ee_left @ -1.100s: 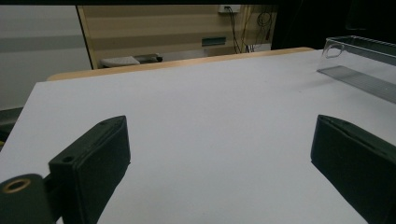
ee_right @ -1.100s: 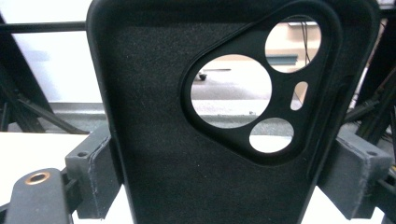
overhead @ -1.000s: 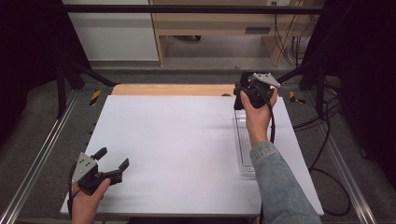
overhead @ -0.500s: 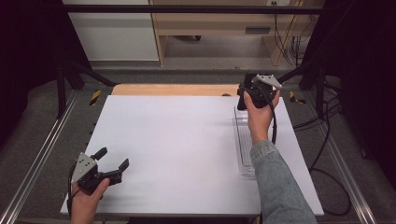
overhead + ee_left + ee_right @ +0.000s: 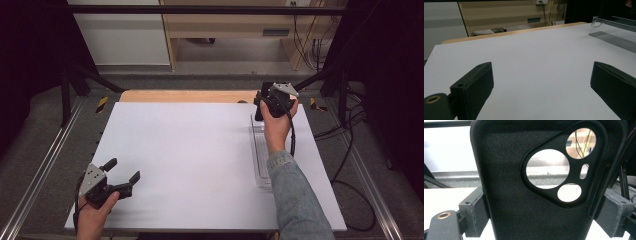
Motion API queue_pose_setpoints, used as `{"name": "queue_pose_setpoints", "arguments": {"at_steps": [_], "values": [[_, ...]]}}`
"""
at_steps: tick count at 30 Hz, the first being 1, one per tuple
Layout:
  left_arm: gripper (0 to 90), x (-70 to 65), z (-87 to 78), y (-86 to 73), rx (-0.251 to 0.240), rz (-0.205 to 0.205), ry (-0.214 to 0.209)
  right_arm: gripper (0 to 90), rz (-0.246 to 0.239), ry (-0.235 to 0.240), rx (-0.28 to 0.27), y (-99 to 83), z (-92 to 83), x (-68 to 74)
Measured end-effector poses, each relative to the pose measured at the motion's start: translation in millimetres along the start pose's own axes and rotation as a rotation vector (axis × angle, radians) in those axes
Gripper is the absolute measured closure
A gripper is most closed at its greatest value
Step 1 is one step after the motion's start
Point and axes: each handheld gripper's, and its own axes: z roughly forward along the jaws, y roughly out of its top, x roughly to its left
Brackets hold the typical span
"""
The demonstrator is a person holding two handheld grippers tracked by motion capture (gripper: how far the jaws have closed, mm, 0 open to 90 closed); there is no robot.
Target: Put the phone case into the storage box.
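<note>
Two grippers were in use, but only one had work. The right gripper [image 5: 263, 106] was clenched on a black phone case [image 5: 536, 195], one pad on each long side of it, and held it upright over the far end of the clear tray [image 5: 262, 165] at the right side of the white table [image 5: 190, 160]. In the right gripper view the case stood very close to the camera, with the lens openings toward the upper right, so its inner face was turned to the gripper. The left gripper [image 5: 121, 176] was released, nothing between its jaws, and it rested low near the front left corner, well apart from the tray. I judged that the case was meant to go down into the tray. Some risks came from this grip. The case was soft and hollow, and the pads pressed only its thin edges, so a harder squeeze could bend it and make it spring out. The tray looked narrow and light, and nothing held it; if the lower edge of the case met the rim instead of the inside, the tray could slide or tip. The case also hid the tray from the right gripper view, so aiming it down was harder.
</note>
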Motion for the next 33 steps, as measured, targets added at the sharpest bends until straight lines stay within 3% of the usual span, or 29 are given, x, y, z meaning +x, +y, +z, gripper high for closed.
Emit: {"name": "queue_pose_setpoints", "arguments": {"at_steps": [8, 33], "values": [[5.1, -2.0, 1.3, -0.4, 0.009, 0.011, -0.006, 13.5, -0.038, -0.007, 0.018, -10.0, 5.8, 4.9], [5.1, -2.7, 3.6, -0.9, 0.022, 0.015, -0.027, 13.2, -0.050, -0.009, 0.052, -24.2, 16.1, 3.9]]}}
